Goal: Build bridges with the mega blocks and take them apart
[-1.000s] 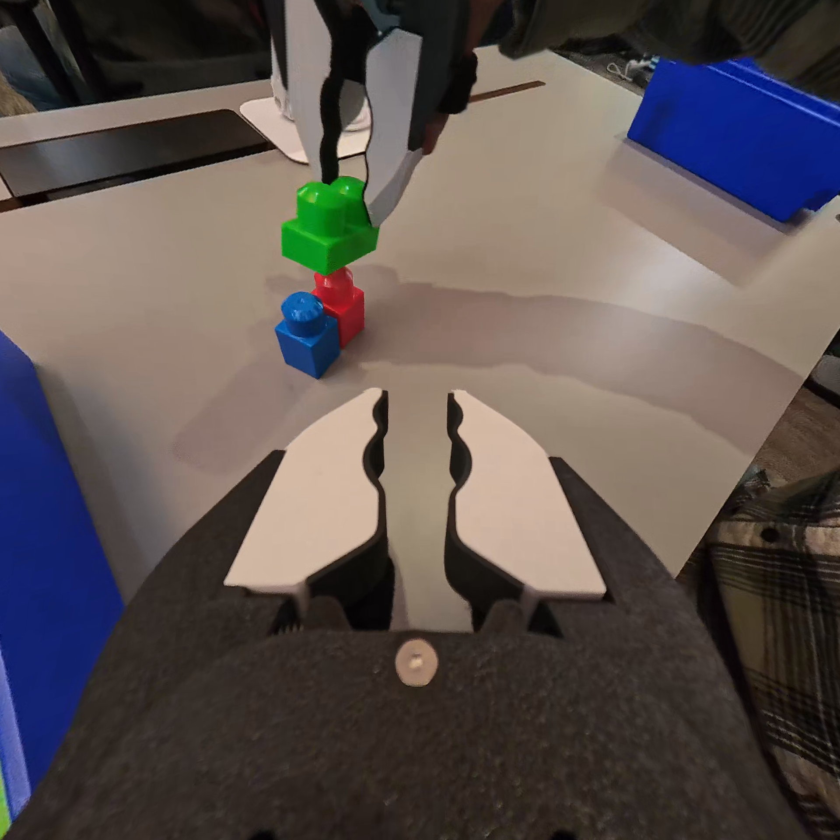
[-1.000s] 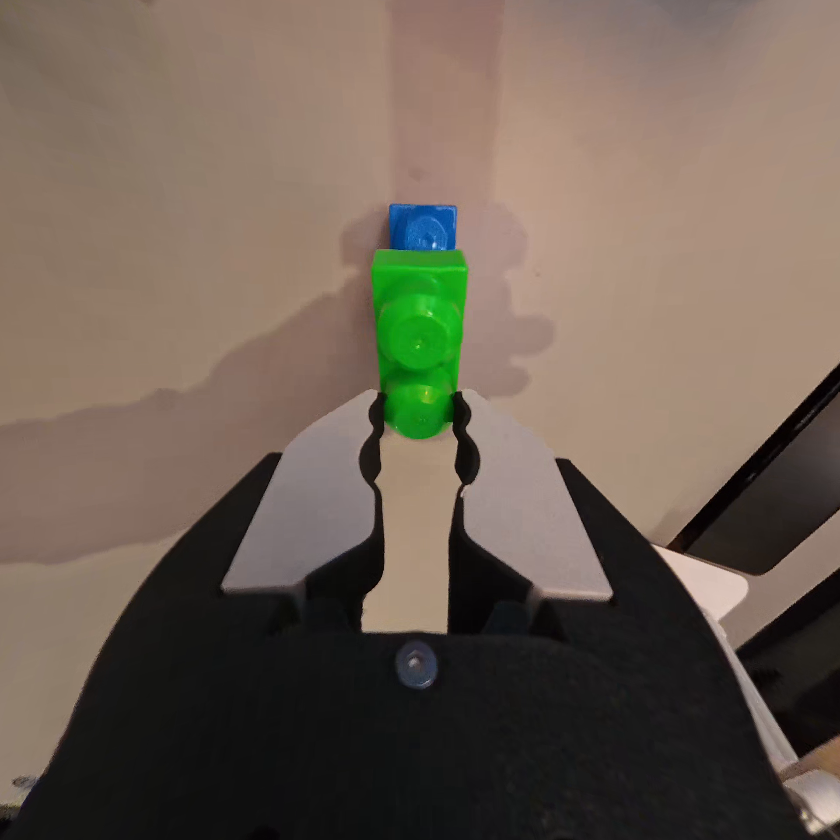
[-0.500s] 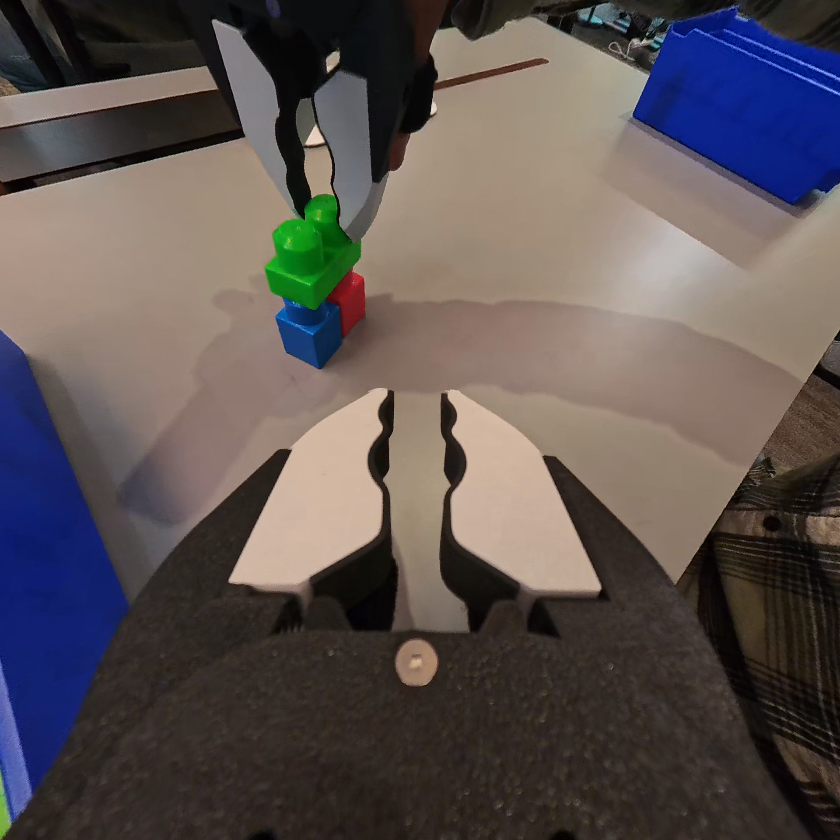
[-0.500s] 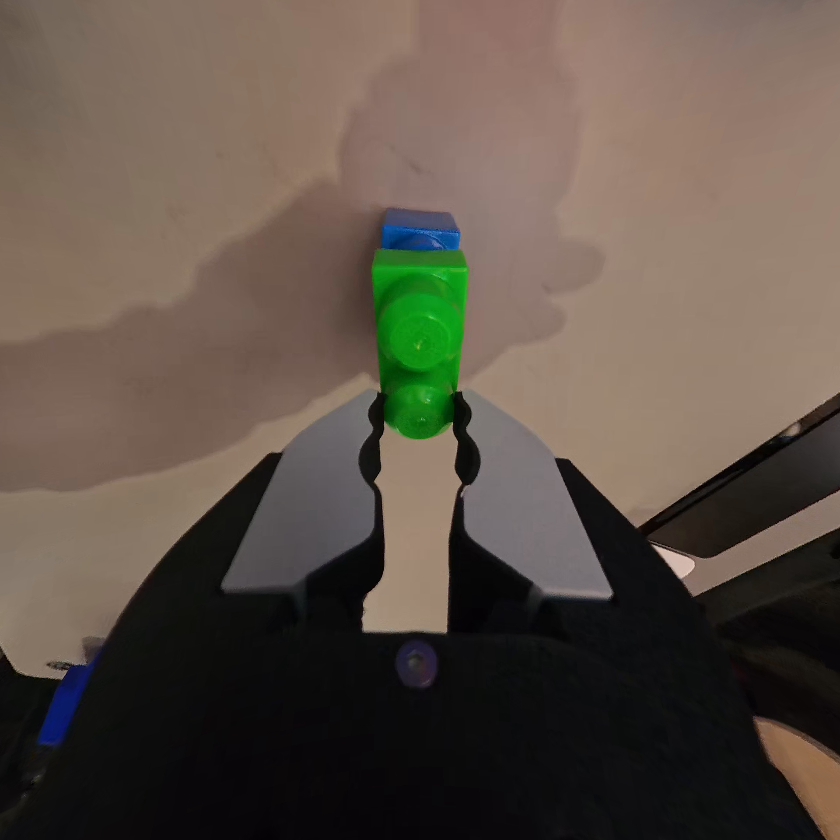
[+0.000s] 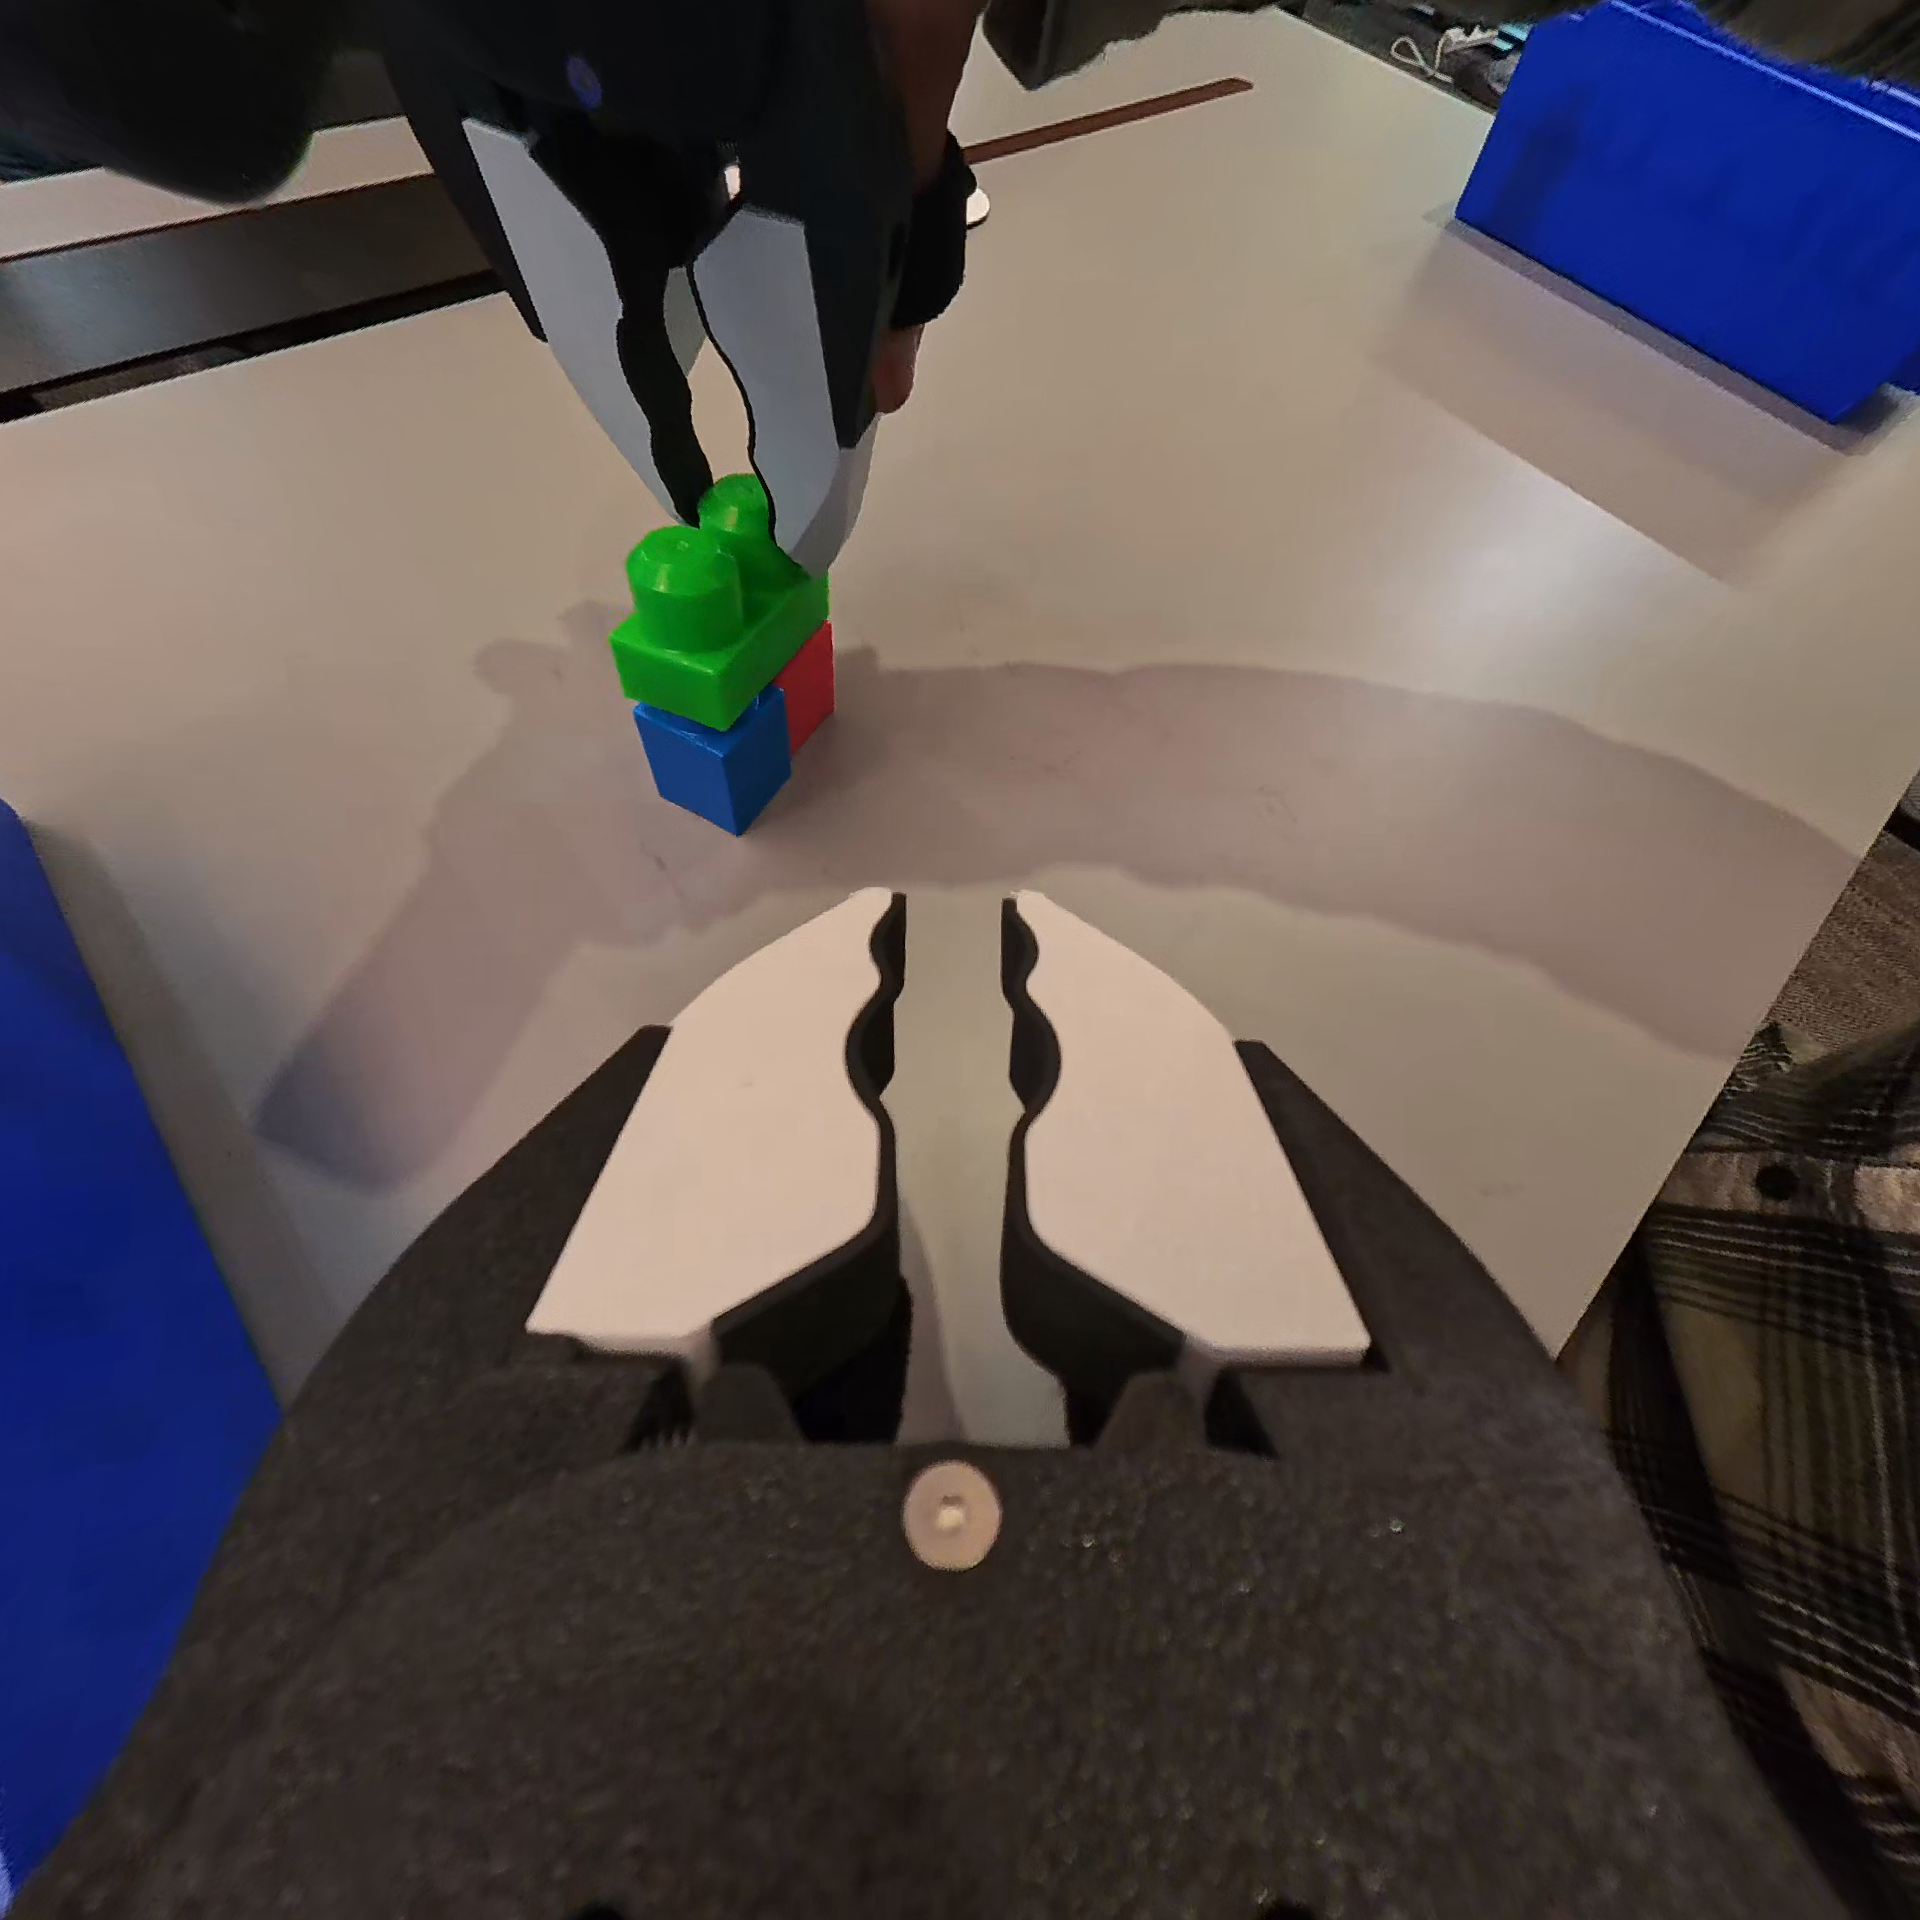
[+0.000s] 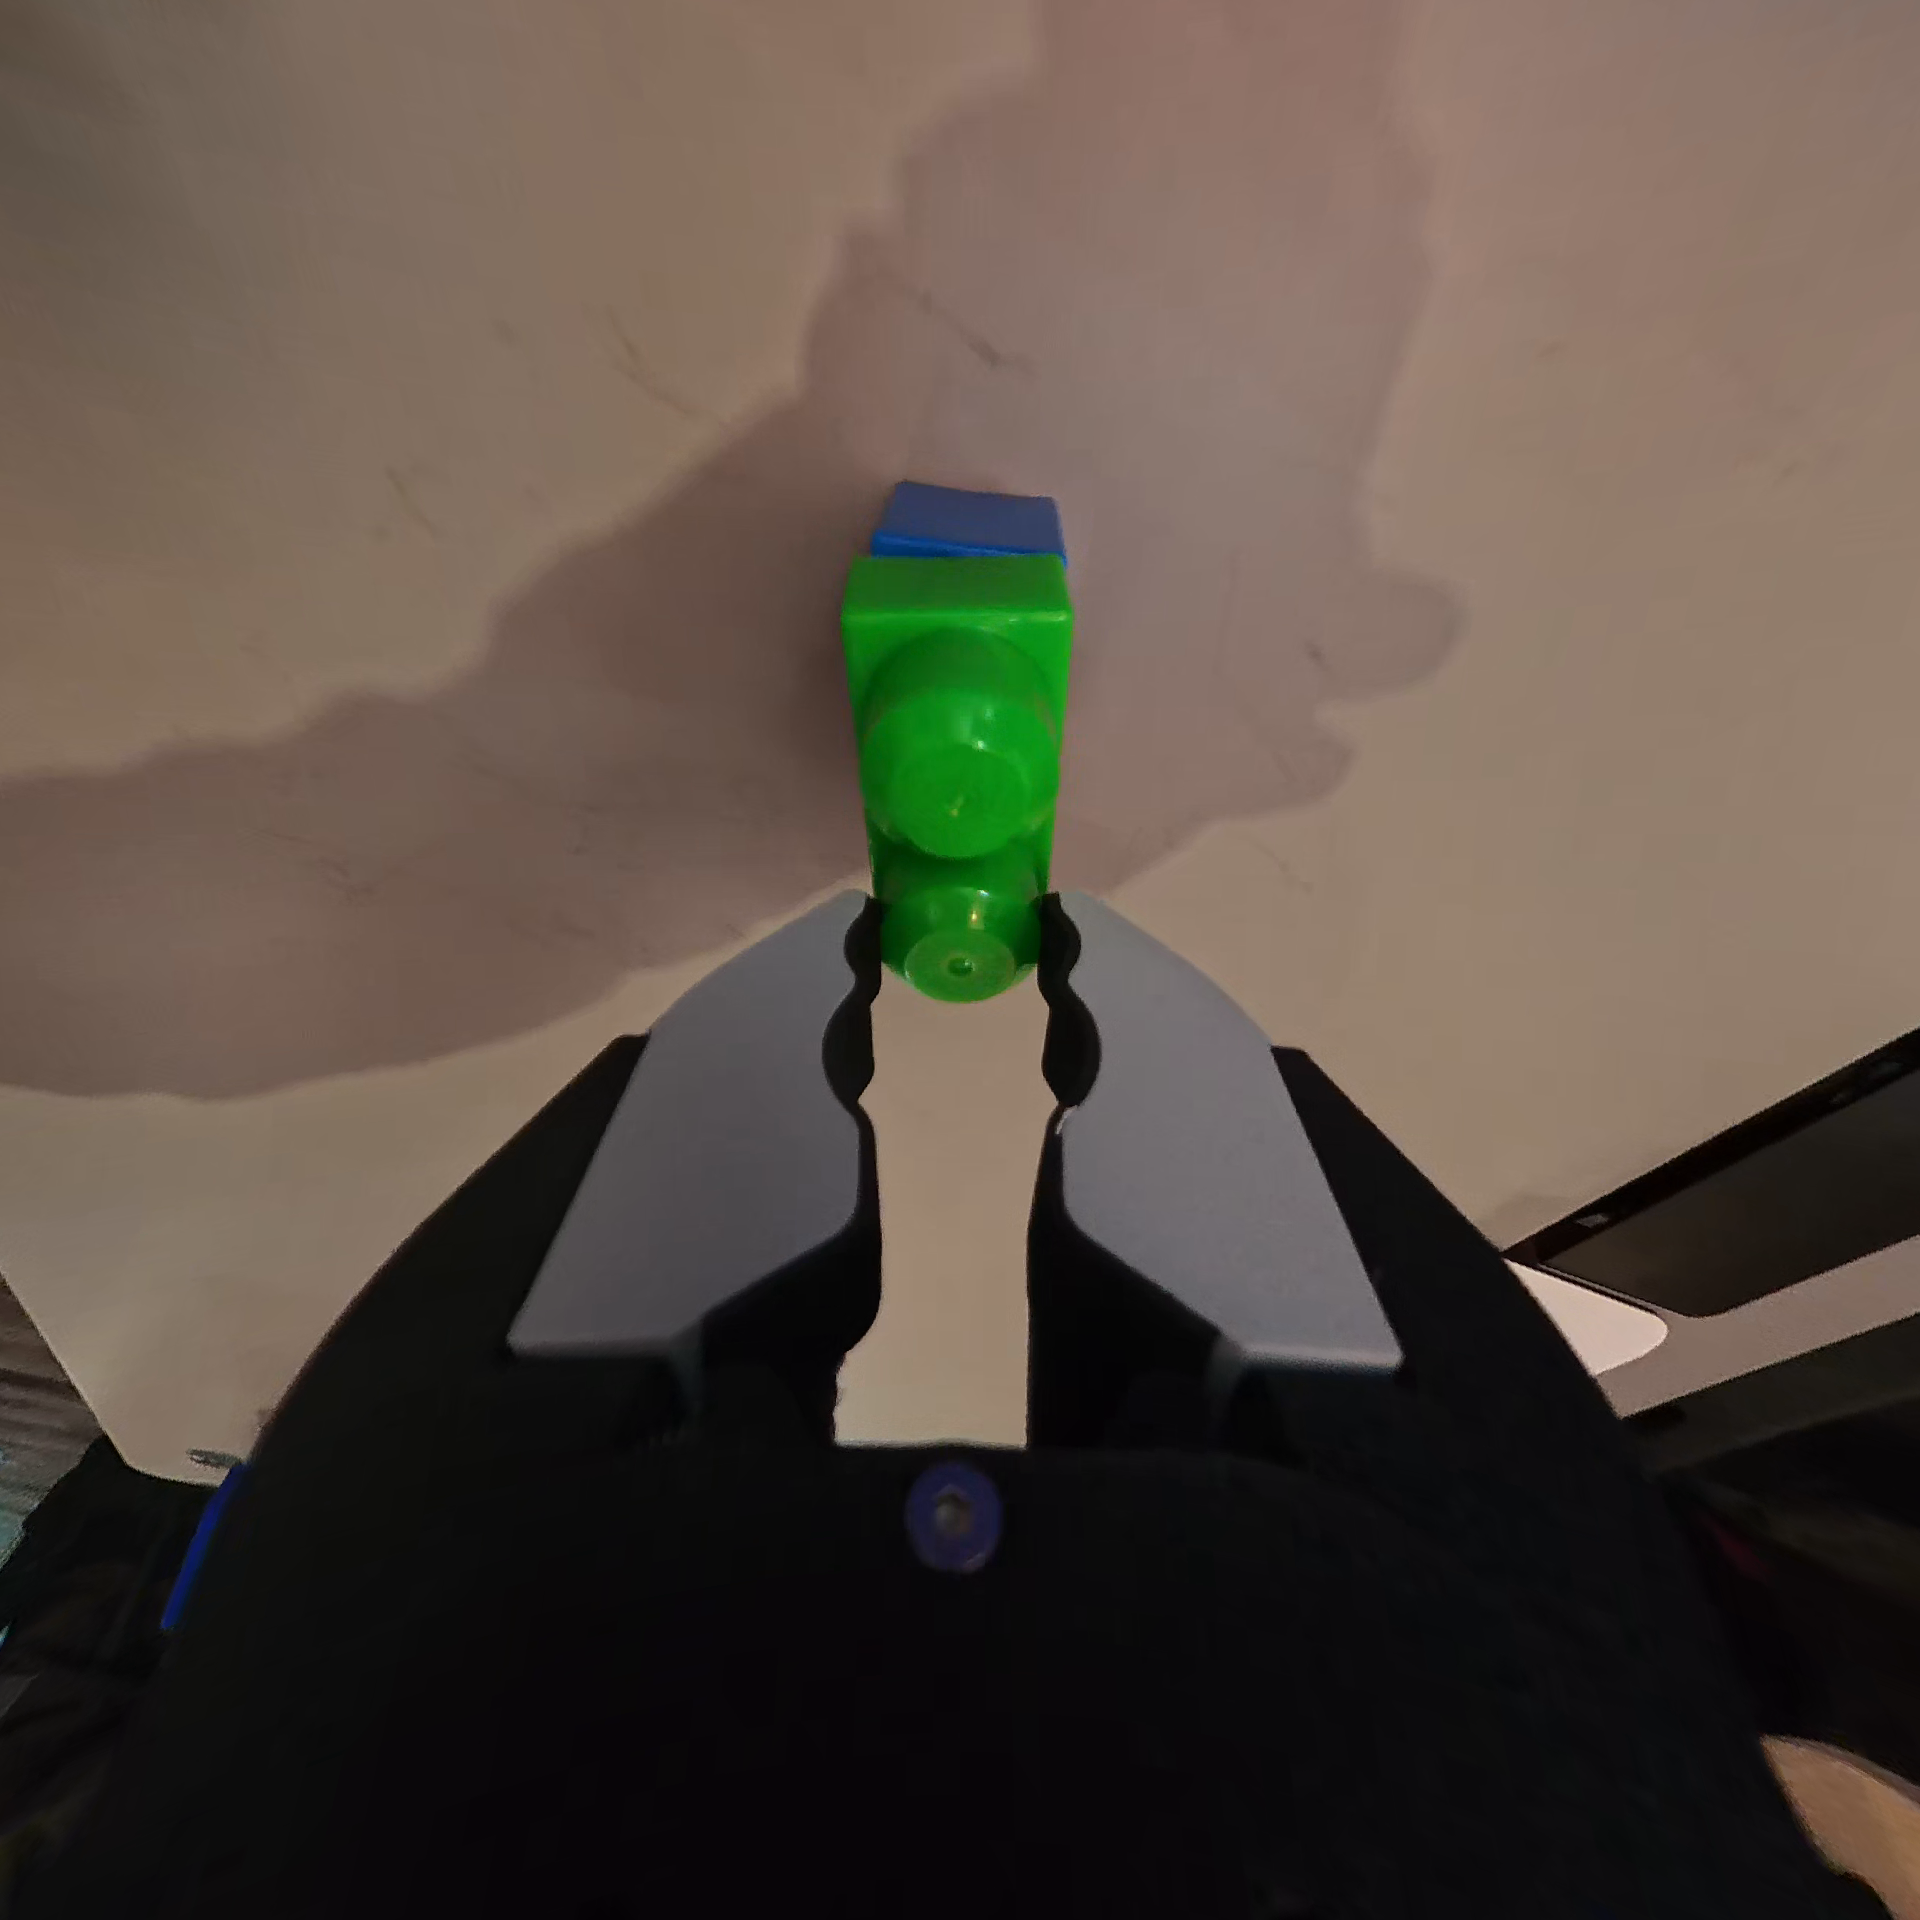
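A green two-stud block (image 5: 717,623) sits across a blue block (image 5: 717,764) and a red block (image 5: 810,681) that stand side by side on the pale table (image 5: 1195,540). My right gripper (image 5: 727,509) comes down from above and is shut on the green block's far stud. In the right wrist view the green block (image 6: 961,717) lies between the fingertips of my right gripper (image 6: 956,925), with the blue block (image 6: 971,520) showing beyond it; the red block is hidden. My left gripper (image 5: 951,904) is open a narrow gap, empty, near the table's front, well short of the blocks.
A blue bin (image 5: 1704,187) stands at the far right, another blue bin (image 5: 94,1195) close on the left. A dark strip (image 5: 239,281) crosses the far table. A plaid sleeve (image 5: 1787,1351) is at the right edge. A white pad (image 6: 1579,1320) lies at the right. The tips of one gripper are about 15 centimetres away from the tips of the other.
My right gripper has lowered the green block from above the red and blue blocks onto them. My left gripper has stayed in place, its gap slightly narrower.
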Motion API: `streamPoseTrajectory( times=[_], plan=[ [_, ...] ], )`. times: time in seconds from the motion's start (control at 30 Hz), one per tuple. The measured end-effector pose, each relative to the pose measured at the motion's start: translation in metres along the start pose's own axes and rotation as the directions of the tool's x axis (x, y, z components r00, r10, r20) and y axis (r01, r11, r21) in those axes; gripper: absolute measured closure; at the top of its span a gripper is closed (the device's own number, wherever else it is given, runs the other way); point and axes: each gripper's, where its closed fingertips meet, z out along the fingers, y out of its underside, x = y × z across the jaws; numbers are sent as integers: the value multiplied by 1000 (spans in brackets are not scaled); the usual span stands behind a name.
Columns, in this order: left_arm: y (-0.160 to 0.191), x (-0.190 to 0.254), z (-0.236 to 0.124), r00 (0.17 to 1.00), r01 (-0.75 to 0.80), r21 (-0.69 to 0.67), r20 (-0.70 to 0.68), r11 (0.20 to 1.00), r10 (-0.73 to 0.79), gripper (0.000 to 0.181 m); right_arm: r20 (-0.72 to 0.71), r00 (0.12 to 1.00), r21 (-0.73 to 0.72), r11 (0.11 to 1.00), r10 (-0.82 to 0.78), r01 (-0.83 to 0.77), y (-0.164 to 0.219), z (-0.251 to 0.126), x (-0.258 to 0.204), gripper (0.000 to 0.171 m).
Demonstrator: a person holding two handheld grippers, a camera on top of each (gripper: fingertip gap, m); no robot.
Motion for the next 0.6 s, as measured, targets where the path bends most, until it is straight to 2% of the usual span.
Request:
streamPoseTrajectory(
  times=[0.33,0.6],
  plan=[
    [0,2,1,1000,-19,-17,5,1000,19,166,21,1000,-181,983,2,2,1,1,-1,143],
    [1,6,1,1000,-14,-22,-1,1000,14,167,-5,1000,-99,995,17,-17,0,2,-1,142]
  ],
)
